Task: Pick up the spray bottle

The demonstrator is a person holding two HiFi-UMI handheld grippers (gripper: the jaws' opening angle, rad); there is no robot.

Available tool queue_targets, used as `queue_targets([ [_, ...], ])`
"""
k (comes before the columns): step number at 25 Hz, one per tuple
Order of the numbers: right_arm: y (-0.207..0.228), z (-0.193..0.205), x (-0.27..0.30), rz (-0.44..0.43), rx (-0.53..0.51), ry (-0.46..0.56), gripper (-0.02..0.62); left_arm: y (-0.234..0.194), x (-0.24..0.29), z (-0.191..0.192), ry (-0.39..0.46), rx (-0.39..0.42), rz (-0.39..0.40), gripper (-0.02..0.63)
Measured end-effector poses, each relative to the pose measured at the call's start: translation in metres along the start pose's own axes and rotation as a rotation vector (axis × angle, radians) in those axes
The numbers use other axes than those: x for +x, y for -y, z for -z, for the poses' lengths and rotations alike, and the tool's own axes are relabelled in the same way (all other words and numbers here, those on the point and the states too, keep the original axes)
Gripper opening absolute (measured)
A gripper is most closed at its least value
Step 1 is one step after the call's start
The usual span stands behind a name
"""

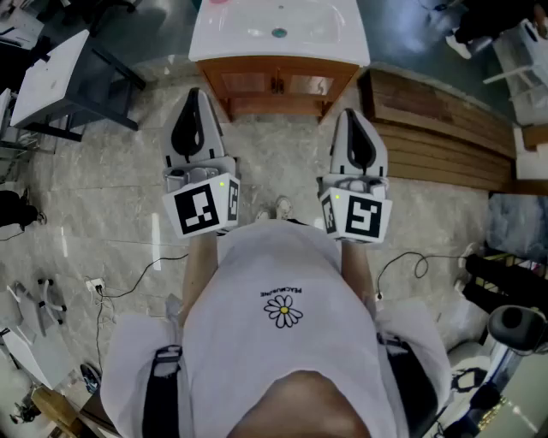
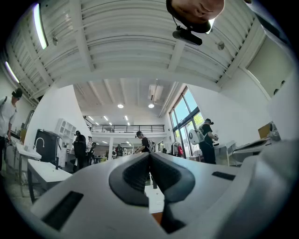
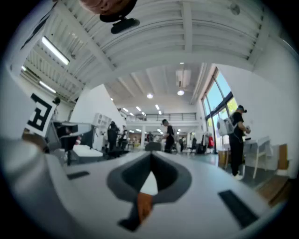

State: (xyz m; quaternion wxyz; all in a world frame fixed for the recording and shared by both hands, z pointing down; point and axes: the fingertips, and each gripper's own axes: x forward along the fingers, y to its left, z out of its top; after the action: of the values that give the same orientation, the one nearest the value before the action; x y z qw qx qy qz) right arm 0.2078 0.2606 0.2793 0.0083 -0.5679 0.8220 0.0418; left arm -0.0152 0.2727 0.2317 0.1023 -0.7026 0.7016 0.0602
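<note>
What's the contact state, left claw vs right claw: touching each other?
Apart. The head view shows the left claw and right claw side by side, with a wide strip of floor between them.

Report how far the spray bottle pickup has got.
Nothing looks done: no spray bottle shows in any view. In hand: nothing; the left gripper and right gripper are shut and empty, in front of the washbasin cabinet. Left: find the bottle, reach it, grip, lift.

Just ahead of the left gripper [image 1: 194,96] and right gripper [image 1: 349,115], a white tabletop [image 1: 231,38] with a basin [image 1: 295,24] tops a wooden cabinet [image 1: 274,84] standing on marble floor [image 1: 111,171].
</note>
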Motion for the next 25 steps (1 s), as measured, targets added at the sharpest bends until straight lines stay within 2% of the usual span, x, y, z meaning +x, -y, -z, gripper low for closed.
queue_targets([
  [10, -0.009, 0.005, 0.0, -0.069, 0.023, -0.015, 0.029, 0.007, 0.001, 0.01, -0.021, 0.023, 0.009, 0.021],
  [15, -0.013, 0.004, 0.001, -0.09, -0.069, 0.002, 0.029, 0.016, 0.005, 0.013, -0.029, 0.033, 0.02, 0.021],
  [19, -0.009, 0.007, 0.001, -0.129, -0.006, 0.0, 0.029, 0.023, 0.012, 0.015, -0.03, 0.025, 0.018, 0.021],
  [25, 0.012, 0.022, 0.006, -0.139, -0.026, -0.024, 0.029, 0.032, 0.024, 0.021, -0.013, 0.056, 0.001, 0.021],
])
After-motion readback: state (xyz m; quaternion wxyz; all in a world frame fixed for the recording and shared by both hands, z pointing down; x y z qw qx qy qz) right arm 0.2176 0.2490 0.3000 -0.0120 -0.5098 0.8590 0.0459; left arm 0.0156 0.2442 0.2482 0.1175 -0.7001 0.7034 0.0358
